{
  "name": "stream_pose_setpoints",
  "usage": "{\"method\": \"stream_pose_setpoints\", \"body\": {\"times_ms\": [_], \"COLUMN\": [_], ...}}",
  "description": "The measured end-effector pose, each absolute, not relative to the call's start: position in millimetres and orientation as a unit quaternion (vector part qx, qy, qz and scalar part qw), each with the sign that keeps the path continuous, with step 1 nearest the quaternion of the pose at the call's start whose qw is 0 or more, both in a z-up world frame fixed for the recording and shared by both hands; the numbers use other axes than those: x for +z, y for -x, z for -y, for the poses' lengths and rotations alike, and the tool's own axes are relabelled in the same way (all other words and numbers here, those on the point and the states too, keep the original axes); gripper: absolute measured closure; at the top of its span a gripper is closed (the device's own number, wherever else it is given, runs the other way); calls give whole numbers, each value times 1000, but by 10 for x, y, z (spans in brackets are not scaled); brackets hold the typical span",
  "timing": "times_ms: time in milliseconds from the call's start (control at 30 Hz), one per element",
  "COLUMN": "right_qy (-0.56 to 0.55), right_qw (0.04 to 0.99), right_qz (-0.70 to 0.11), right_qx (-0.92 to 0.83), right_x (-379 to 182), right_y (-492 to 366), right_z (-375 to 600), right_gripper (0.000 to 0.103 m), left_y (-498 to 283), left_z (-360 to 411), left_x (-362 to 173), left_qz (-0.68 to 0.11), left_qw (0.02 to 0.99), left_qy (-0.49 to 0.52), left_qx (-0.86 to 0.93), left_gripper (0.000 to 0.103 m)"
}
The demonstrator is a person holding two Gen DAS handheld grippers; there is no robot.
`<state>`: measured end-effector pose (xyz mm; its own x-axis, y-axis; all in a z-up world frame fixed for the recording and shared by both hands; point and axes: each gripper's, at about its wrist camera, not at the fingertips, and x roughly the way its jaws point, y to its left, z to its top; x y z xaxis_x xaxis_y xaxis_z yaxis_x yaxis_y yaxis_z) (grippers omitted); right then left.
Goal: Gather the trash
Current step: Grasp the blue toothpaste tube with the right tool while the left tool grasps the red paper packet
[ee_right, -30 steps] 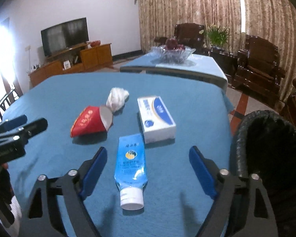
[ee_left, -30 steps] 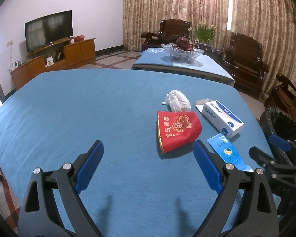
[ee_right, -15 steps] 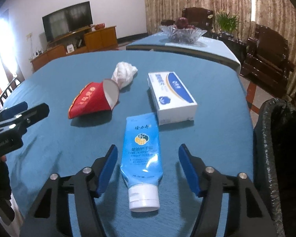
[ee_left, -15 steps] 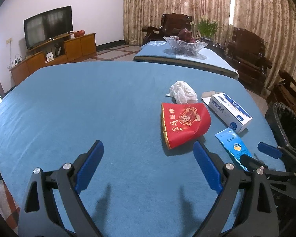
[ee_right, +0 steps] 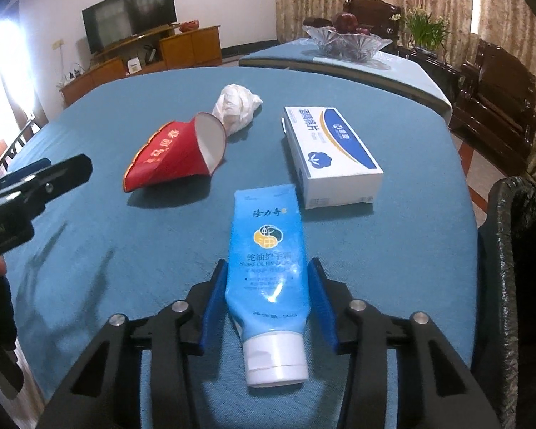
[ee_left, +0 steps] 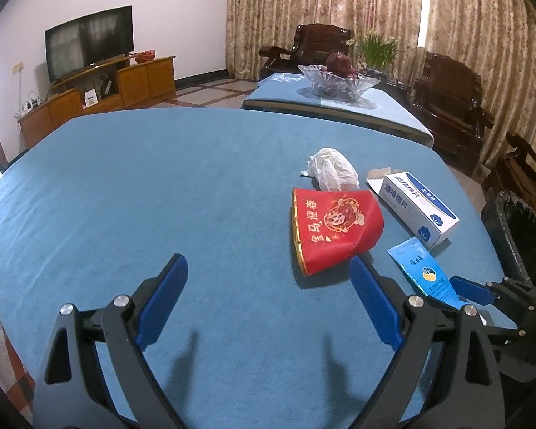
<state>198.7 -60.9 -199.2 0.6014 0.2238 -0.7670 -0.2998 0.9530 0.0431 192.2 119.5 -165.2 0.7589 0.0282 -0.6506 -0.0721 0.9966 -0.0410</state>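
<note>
A blue hand-cream tube lies on the blue tablecloth, cap toward me. My right gripper has its blue pads closed against both sides of the tube, which still rests on the cloth. The tube also shows in the left wrist view. Beyond it lie a squashed red paper cup, a crumpled white tissue and a white-and-blue box. My left gripper is open and empty above the cloth, left of the red cup.
A black-lined trash bin stands off the table's right edge; it also shows in the left wrist view. A second table with a glass fruit bowl stands behind. Dark wooden chairs are at the right.
My right gripper has moved forward and down over the tube and its jaws have narrowed onto it. My left gripper has stayed open, shifting only slightly.
</note>
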Motion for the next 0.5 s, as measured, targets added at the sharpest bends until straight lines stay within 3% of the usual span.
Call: {"method": "stream_pose_setpoints", "body": {"times_ms": [500], "right_qy": [4], "right_qw": [905], "right_qz": [-400], "right_qx": [141], "right_x": [-1748], "right_y": [-1791], "right_z": [918], "right_gripper": [58], "left_y": [-2095], "left_z": [-989], "left_x": [-1699], "left_qz": [-352], "left_qw": [935], "left_qy": [31], "left_qx": [4], "left_gripper": [14]}}
